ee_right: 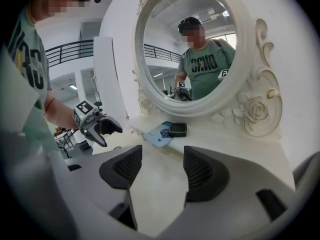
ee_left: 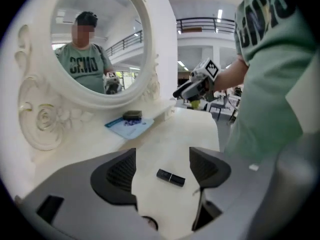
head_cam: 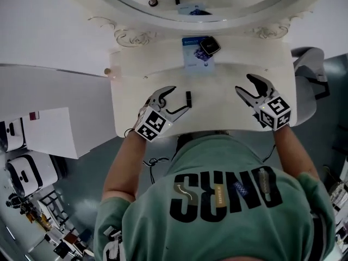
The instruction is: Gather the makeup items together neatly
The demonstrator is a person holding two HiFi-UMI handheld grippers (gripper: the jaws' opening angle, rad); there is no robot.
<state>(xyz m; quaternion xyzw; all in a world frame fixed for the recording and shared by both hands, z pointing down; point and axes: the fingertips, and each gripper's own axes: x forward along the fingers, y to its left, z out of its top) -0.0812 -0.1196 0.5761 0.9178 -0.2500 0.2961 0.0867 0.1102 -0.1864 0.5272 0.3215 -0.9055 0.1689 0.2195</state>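
At the far left edge of the white table (head_cam: 217, 110), a small round tan thing (head_cam: 107, 70) is seen; what it is cannot be told. To its right, the left gripper (head_cam: 180, 99) is held over the front half of the table. Its 2 jaws are spread wide and nothing is pinched. A black lipstick tube (head_cam: 188, 98) lies flat on the table just beside the tip of 1 jaw. In the left gripper view the tube is framed in the gap between the 2 pads and is touched by neither.

Further right, at the back middle of the table and against the base of the oval mirror (head_cam: 239, 1), a light blue packet (head_cam: 193, 58) lies flat. A black compact (head_cam: 210, 46) rests on the corner of the packet nearest the mirror, on its right side. The lipstick tube is well apart from these 2 items, nearer the front edge.

At the right, the right gripper (head_cam: 244, 84) is held over the front right part of the table. Its 2 jaws are also spread, and only bare table is seen between the pads in the right gripper view. The 2 grippers are kept well apart, with bare table between them. A person in a green shirt (head_cam: 217, 200) is placed at the front edge of the table, and the shirt is reflected in the mirror in both gripper views.
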